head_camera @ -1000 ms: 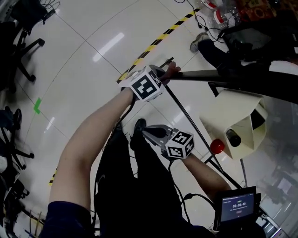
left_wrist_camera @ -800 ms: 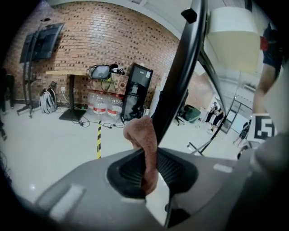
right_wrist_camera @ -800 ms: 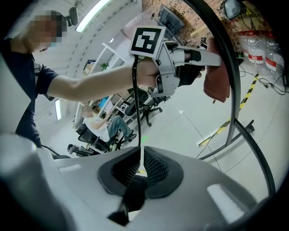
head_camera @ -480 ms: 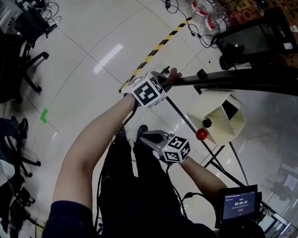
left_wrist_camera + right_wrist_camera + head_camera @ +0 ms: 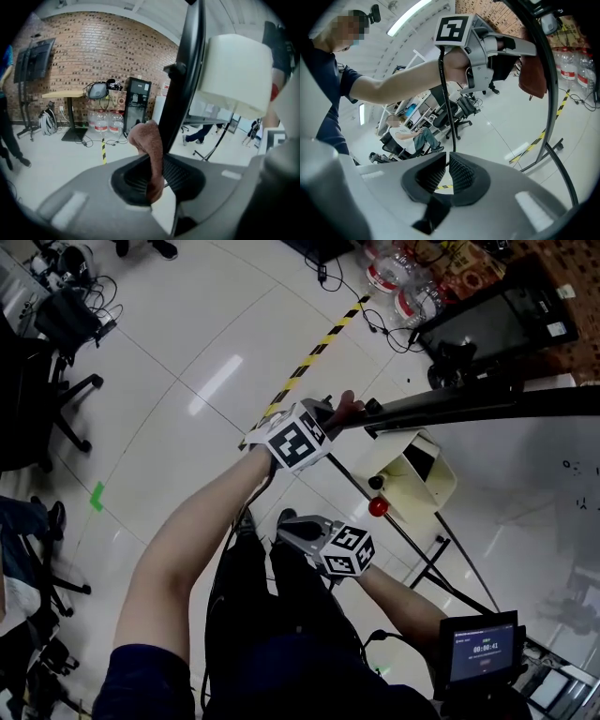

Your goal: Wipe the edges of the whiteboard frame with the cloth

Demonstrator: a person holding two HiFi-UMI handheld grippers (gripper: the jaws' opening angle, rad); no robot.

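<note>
A reddish-brown cloth [image 5: 345,409] is pinched in my left gripper [image 5: 330,412] and rests against the end of the black whiteboard frame [image 5: 450,401]. In the left gripper view the cloth [image 5: 146,140] sticks up from between the jaws of that gripper [image 5: 152,171], right beside the dark frame bar [image 5: 186,79]. My right gripper [image 5: 287,524] hangs lower, near the person's legs, shut with nothing in it. Its own view shows the shut gripper [image 5: 446,176], and beyond it the left gripper [image 5: 487,44] with the cloth [image 5: 533,72] on the frame [image 5: 551,98].
A cream paper roll holder [image 5: 412,474] and a red knob [image 5: 378,507] hang below the frame. The white board surface [image 5: 534,484] fills the right. On the floor are yellow-black tape [image 5: 309,367], water bottles [image 5: 389,277], a monitor [image 5: 497,324] and office chairs [image 5: 56,390].
The head view has swung, showing more of the white board and floor. My left gripper still holds the cloth at the frame's end. The right gripper stays low and shut.
</note>
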